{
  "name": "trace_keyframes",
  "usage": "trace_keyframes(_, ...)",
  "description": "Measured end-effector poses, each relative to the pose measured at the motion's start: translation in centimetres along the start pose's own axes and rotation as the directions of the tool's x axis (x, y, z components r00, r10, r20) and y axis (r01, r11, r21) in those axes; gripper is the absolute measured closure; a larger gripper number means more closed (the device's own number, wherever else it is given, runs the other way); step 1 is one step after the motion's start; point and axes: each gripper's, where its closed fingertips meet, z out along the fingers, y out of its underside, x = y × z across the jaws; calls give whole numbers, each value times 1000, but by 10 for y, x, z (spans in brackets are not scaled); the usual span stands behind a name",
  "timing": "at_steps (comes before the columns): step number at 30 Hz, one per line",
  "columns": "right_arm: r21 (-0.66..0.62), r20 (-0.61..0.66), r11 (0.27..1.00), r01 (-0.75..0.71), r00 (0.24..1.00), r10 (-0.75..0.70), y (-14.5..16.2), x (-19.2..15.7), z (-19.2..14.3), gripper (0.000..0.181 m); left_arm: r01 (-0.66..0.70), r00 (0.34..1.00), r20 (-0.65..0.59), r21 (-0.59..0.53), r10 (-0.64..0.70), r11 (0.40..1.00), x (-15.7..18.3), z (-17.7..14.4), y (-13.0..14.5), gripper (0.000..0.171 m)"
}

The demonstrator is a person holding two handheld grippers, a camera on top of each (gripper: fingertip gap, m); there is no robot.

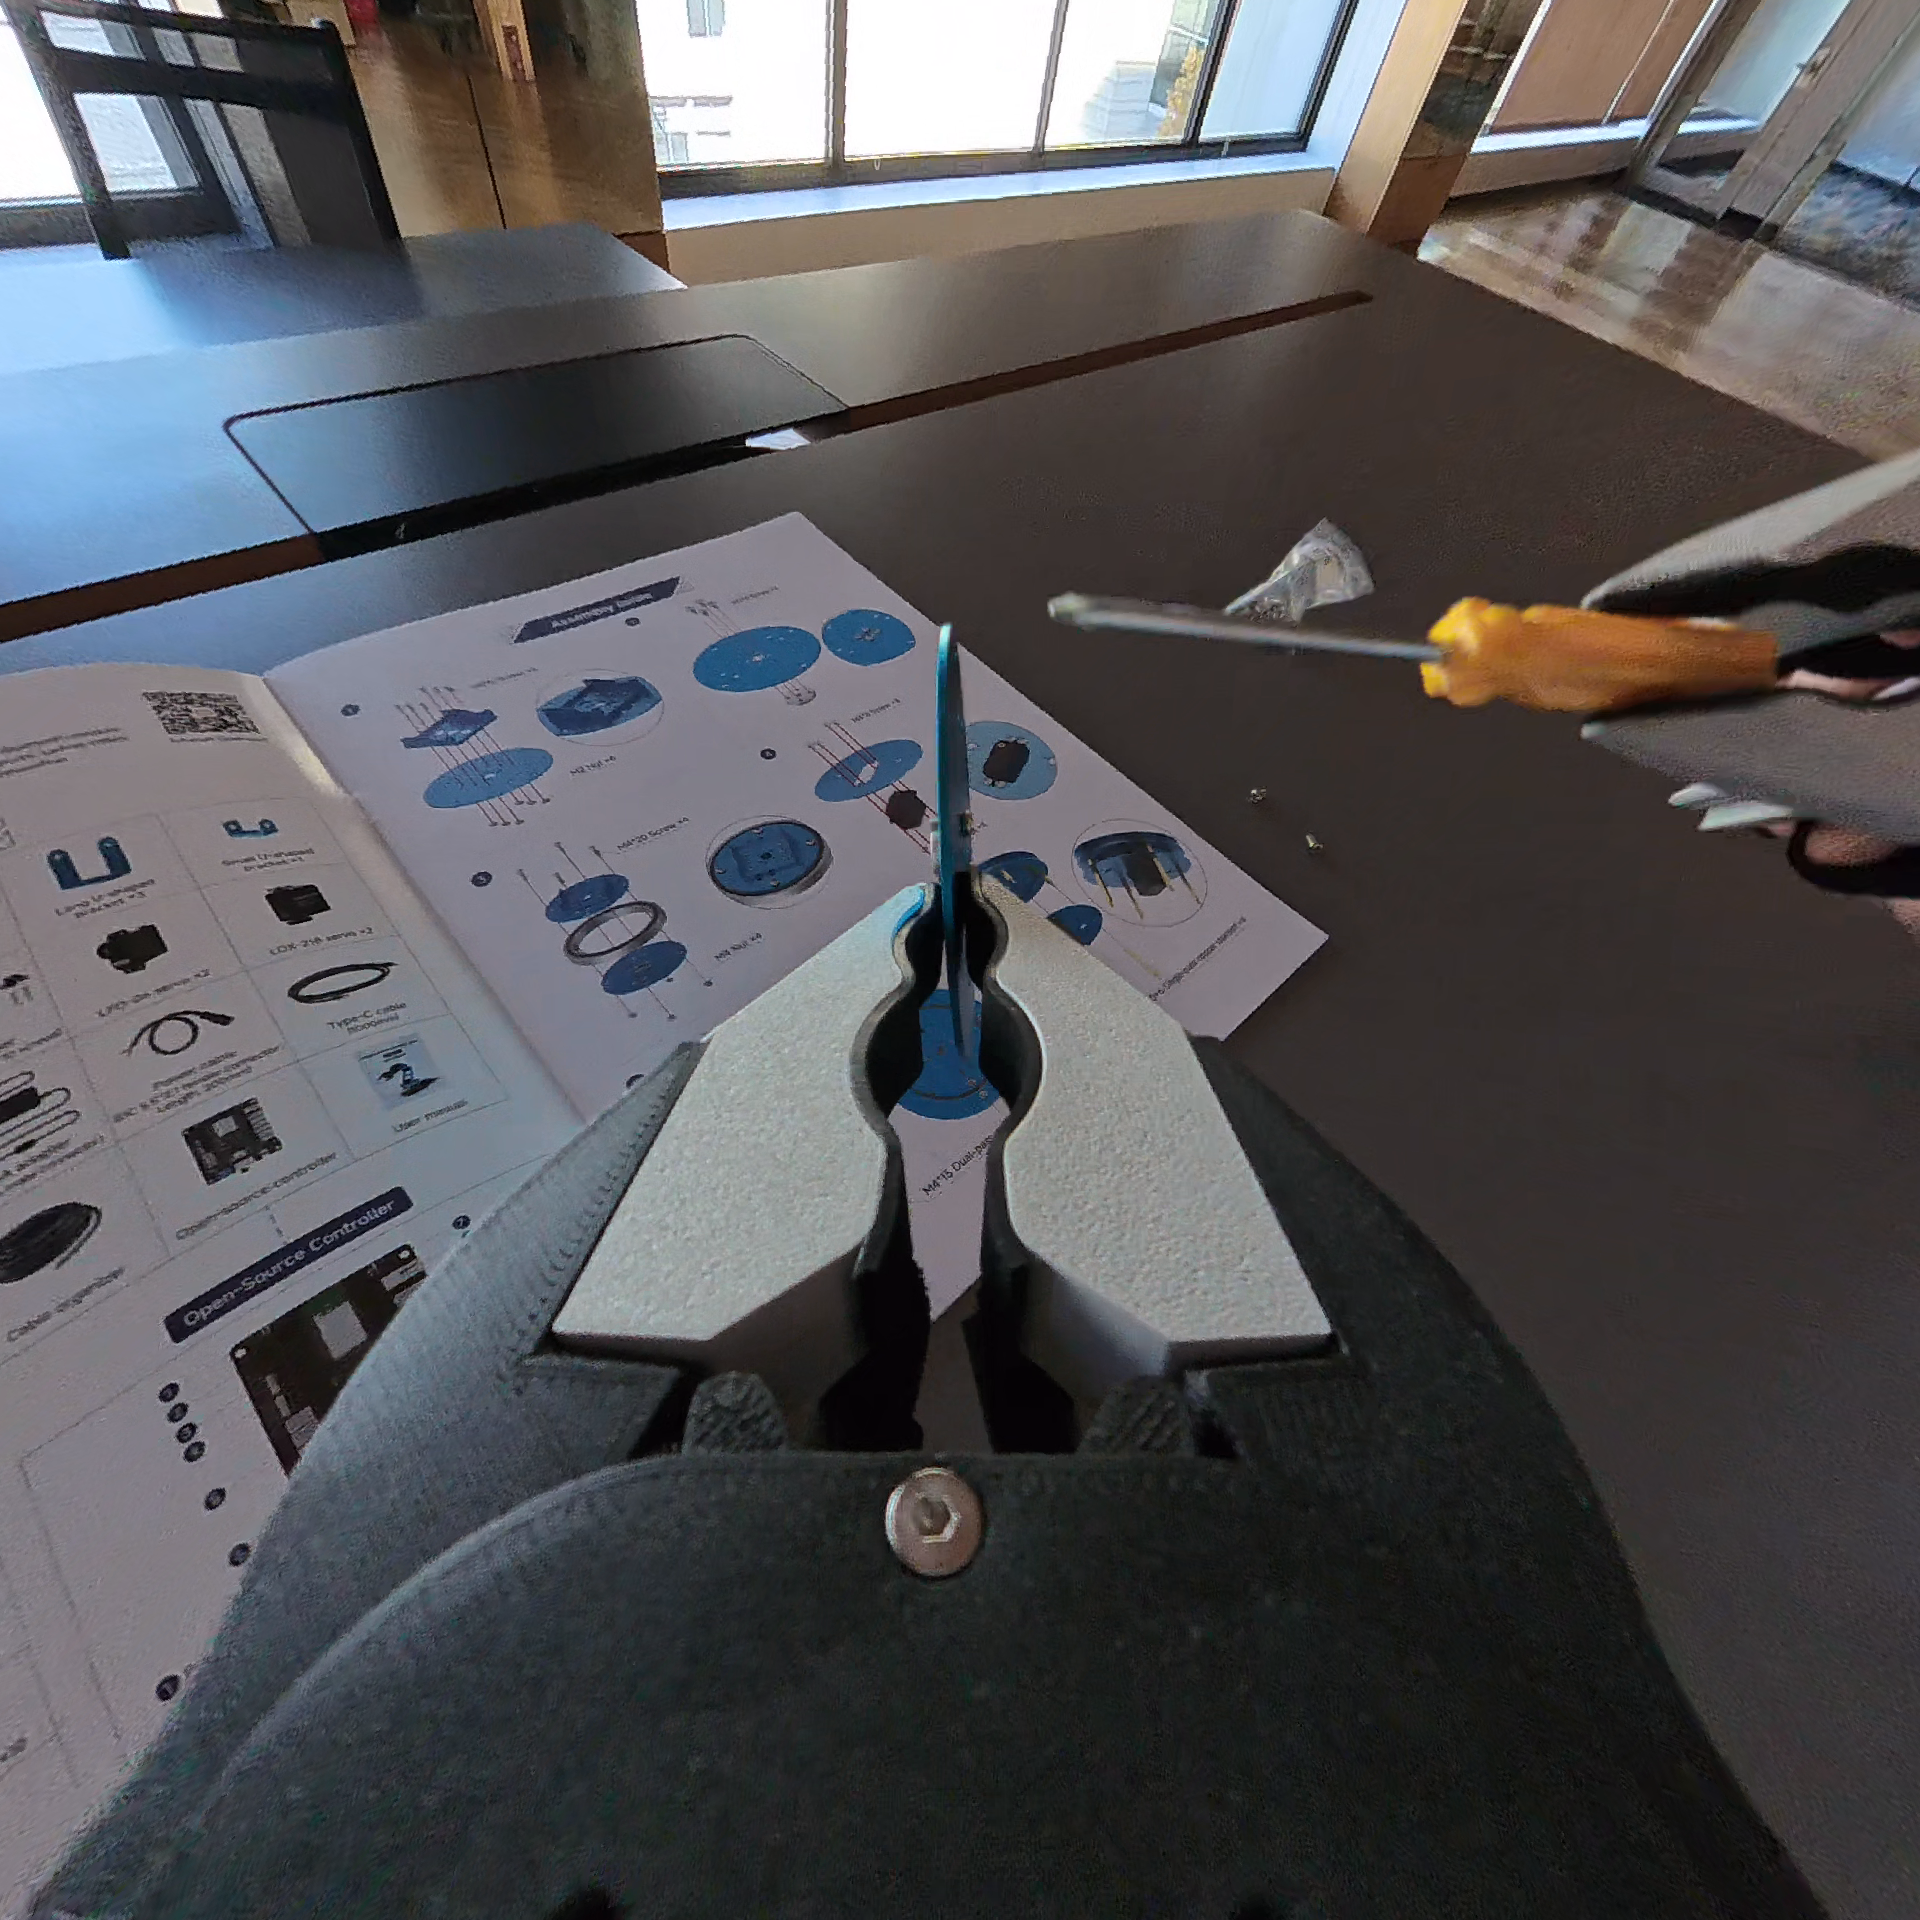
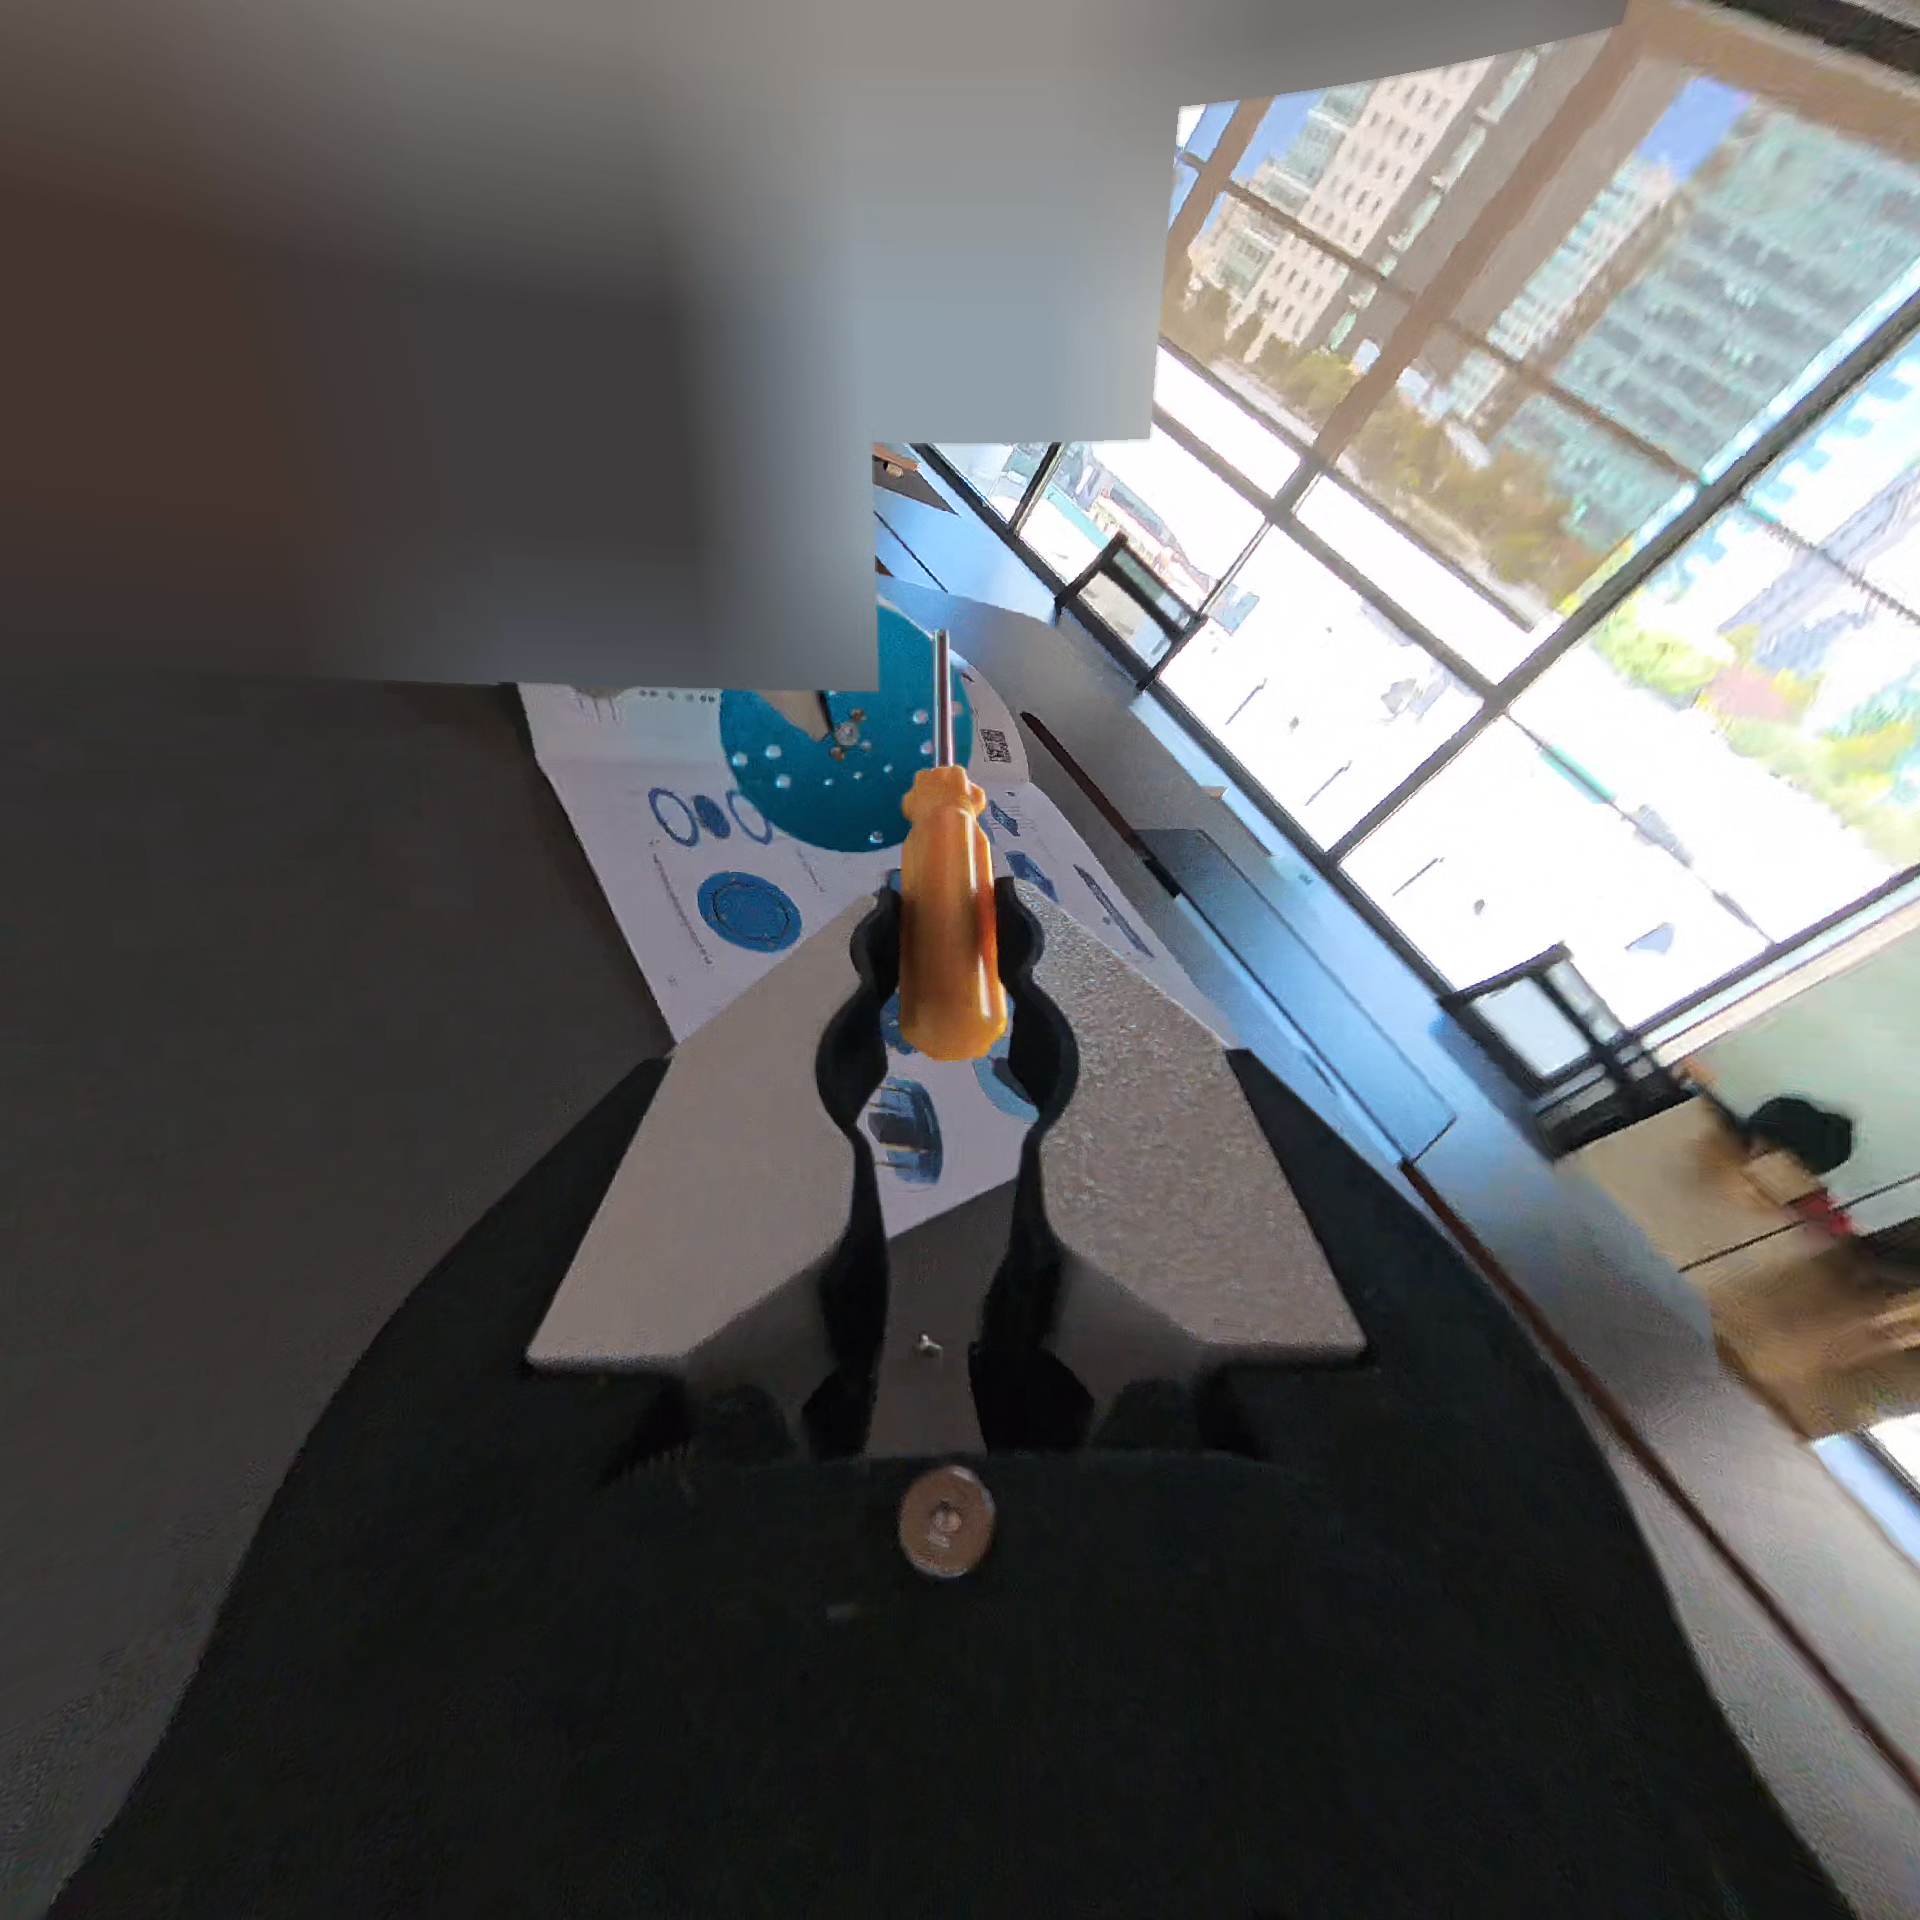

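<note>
My left gripper is shut on a thin blue round plate, held upright and edge-on above an open assembly manual. In the right wrist view the plate shows its face with several small holes and a screw at its centre. My right gripper is shut on the orange handle of a screwdriver. In the left wrist view the screwdriver comes in from the right, its shaft tip a little to the right of the plate's top edge and apart from it.
A dark table bears the manual, a small clear plastic bag and two loose screws to the right. A recessed panel and a second table lie behind. Windows stand beyond. My hands' fingertips stand some 12 centimeters from each other.
</note>
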Motion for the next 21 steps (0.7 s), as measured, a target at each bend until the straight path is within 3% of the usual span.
trace_keyframes(3,-64,-4,986,153,988,-153,14,-8,8,165,41,999,-2,-5,-41,999,-7,2,3,169)
trace_keyframes(7,-103,33,984,146,989,-143,28,-14,13,165,88,996,-17,-16,-89,996,-11,4,7,170)
trace_keyframes(21,-97,36,958,270,963,-268,24,-24,15,165,67,997,-26,-31,-68,997,-5,6,9,170)
